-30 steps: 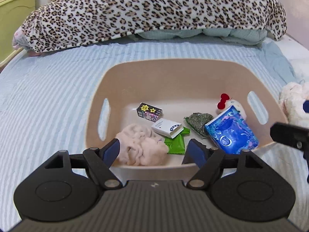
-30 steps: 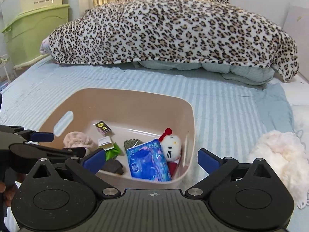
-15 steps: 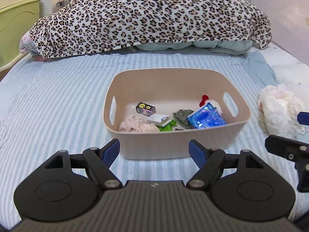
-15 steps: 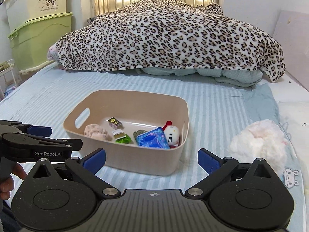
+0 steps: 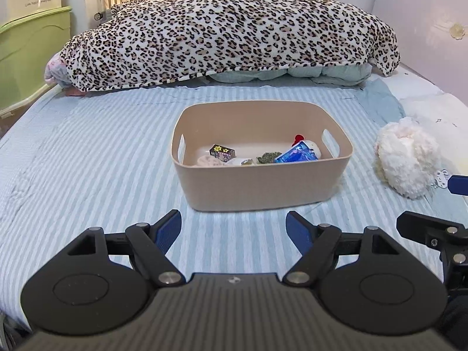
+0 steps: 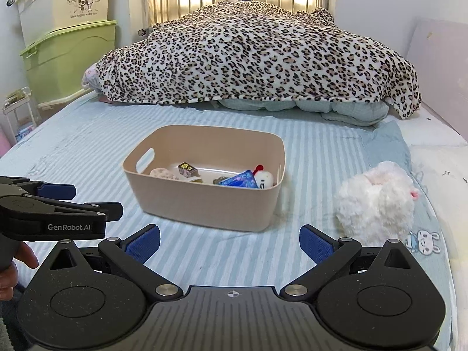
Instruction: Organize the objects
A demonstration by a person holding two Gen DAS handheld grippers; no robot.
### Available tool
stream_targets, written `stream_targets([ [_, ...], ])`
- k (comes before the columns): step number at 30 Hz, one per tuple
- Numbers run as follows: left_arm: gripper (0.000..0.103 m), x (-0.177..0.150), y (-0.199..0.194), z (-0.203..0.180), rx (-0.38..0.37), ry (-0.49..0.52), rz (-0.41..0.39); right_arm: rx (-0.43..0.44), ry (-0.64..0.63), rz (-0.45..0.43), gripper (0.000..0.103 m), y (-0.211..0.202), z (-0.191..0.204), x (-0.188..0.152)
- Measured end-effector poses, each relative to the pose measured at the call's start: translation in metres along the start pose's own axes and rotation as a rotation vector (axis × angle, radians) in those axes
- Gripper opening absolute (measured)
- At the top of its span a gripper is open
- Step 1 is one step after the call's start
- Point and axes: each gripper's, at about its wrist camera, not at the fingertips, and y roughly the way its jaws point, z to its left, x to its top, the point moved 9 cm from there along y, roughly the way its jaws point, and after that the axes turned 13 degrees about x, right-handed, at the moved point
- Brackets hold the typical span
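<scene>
You have drawn both grippers back from the bin since a second ago; it filled the left wrist view then and now sits well ahead on the bed.

Nearest: your left gripper (image 5: 234, 228), blue-padded jaws spread wide, nothing between them. Your right gripper (image 6: 229, 241), likewise wide and empty. Both hang over bare sheet, short of the bin.

Surface: a bed with a pale blue and white striped sheet (image 5: 87, 161).

Middle: a beige plastic storage bin with cut-out handles (image 5: 263, 187), upright. Contents, left to right in the left wrist view: a pinkish crumpled cloth (image 5: 208, 161), a small dark box with yellow stars (image 5: 223, 151), a small white packet (image 5: 240, 162), a dark green pouch (image 5: 267, 157), a glossy blue packet (image 5: 297, 155), and a small white plush doll with a red bow (image 6: 264, 177).

To the right of the bin, apart from it: a fluffy white plush toy (image 5: 406, 158), lying on the sheet.

Far: a leopard-print blanket (image 5: 228, 29) heaped over pale bedding; green and cream plastic storage boxes (image 6: 70, 38) stacked at the left wall.

Progress, as a judgement: six small items are binned; the fluffy toy seems the only piece left out, if it belongs there at all.
</scene>
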Motion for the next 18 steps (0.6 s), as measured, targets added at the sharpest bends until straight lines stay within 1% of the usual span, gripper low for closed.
stream_targets([
  [4,0.079,-0.01,-0.017,0.002,-0.008,-0.008,-0.007,-0.002,-0.017,-0.009,0.103,-0.017,0.006,-0.009],
  [9,0.079,-0.02,-0.036,0.004,-0.02,-0.015,-0.017,0.019,0.015,-0.019,0.103,-0.034,0.009,-0.022],
  [18,0.079,-0.033,-0.064,0.005,-0.028,-0.004,-0.043,0.021,-0.012,-0.034,0.103,-0.058,0.02,-0.035],
])
